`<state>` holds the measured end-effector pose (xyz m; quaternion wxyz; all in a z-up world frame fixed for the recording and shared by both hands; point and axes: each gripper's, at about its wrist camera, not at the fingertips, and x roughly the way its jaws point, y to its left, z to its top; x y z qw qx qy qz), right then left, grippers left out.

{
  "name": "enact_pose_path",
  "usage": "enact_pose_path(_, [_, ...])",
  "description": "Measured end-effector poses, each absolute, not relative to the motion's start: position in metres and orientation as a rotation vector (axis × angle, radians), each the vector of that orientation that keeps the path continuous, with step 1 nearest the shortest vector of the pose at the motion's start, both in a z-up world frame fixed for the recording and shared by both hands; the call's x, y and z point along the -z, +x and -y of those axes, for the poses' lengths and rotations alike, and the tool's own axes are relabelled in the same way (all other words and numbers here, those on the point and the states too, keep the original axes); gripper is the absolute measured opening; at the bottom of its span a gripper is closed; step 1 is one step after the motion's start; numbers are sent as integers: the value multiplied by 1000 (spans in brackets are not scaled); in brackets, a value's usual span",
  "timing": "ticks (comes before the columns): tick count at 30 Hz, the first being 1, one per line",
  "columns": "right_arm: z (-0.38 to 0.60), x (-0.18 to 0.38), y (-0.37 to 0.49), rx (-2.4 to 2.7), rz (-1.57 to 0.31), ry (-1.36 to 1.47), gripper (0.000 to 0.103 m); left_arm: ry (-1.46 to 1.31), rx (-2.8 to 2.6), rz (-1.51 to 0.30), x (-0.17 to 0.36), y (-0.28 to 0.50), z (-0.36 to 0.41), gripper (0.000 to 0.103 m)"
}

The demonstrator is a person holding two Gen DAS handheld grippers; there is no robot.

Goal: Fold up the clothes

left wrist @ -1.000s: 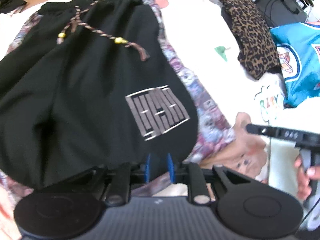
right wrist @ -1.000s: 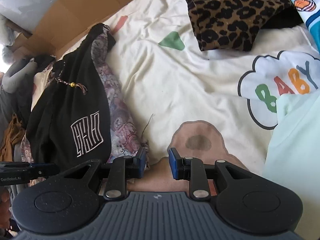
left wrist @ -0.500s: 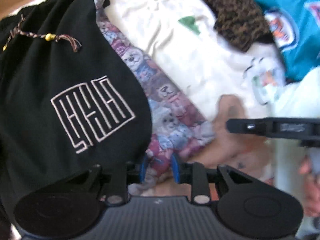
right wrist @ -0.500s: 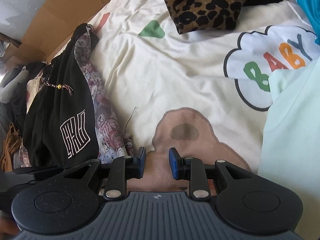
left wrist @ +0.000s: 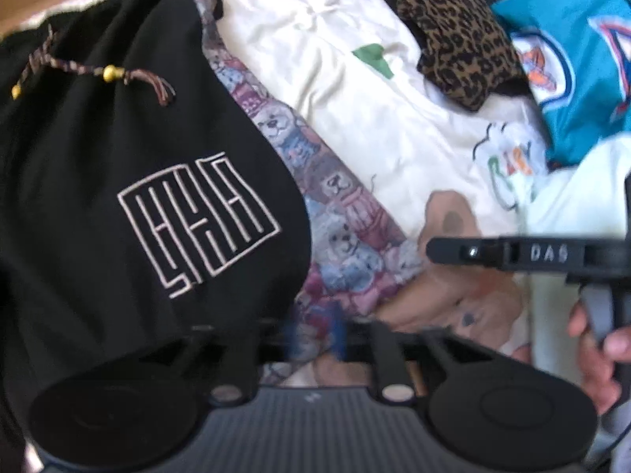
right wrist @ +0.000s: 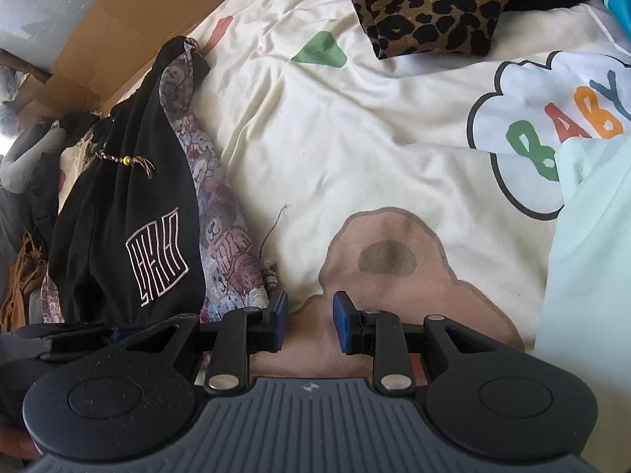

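The black shorts (left wrist: 130, 181) with the white line logo and the beaded drawstring (left wrist: 106, 73) are lying folded on top of a teddy-bear print garment (left wrist: 339, 232), at the left side of the bed as both wrist cameras see it. Your left tongs (left wrist: 313, 333) are sitting right at the near edge of that pile, over the bear print, and their jaws are opening, blurred, with the fabric between them but no longer pinched as it was a second ago, when they were clamped on the black hem. Since then the pile is also sitting further left in the left view. Your right tongs (right wrist: 307, 325) are hanging partly parted and empty over the brown bear patch of the sheet (right wrist: 355, 149), just beside the pile, and they are keeping still. Your right hand (left wrist: 595, 354) is showing at the edge of the left view. Around it, the cream sheet is carrying a "BABY" cloud print; a leopard-print piece (right wrist: 430, 4), a teal jersey (left wrist: 572, 63) and a pale mint garment (right wrist: 591, 276) are lying further off, with cardboard (right wrist: 118, 31) beyond the bed.
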<state>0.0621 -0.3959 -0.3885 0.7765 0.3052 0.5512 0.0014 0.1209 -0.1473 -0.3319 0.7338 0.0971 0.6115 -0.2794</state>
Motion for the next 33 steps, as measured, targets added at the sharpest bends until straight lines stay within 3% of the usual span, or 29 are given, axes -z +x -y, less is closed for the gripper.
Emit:
enact_pose_path(1, [396,389,62,-2,-1197,659,27,225,610,-1332,332,117,147,54])
enact_pose_path(12, [394,393,62,-11,-1208,644,27,502,618,-1305,351,98,164,53])
enact_pose_path(18, [359,387,72,-183,-1179,427,27,563,644,-1285,346,94,150,52])
enact_pose_path(21, [353,384,76,-231,-1170,411,27,615,657,-1261,347,93,141,31])
enact_pose_path(22, [353,383,77,-237,-1169,411,27,619,659,-1257,347,94,137,12])
enact_pose_path(23, [352,381,78,-243,-1168,410,27,611,664,-1257,345,97,134,4])
enact_pose_path(33, [351,373,84,-277,-1143,426,42,458,659,-1234,307,162,98,2])
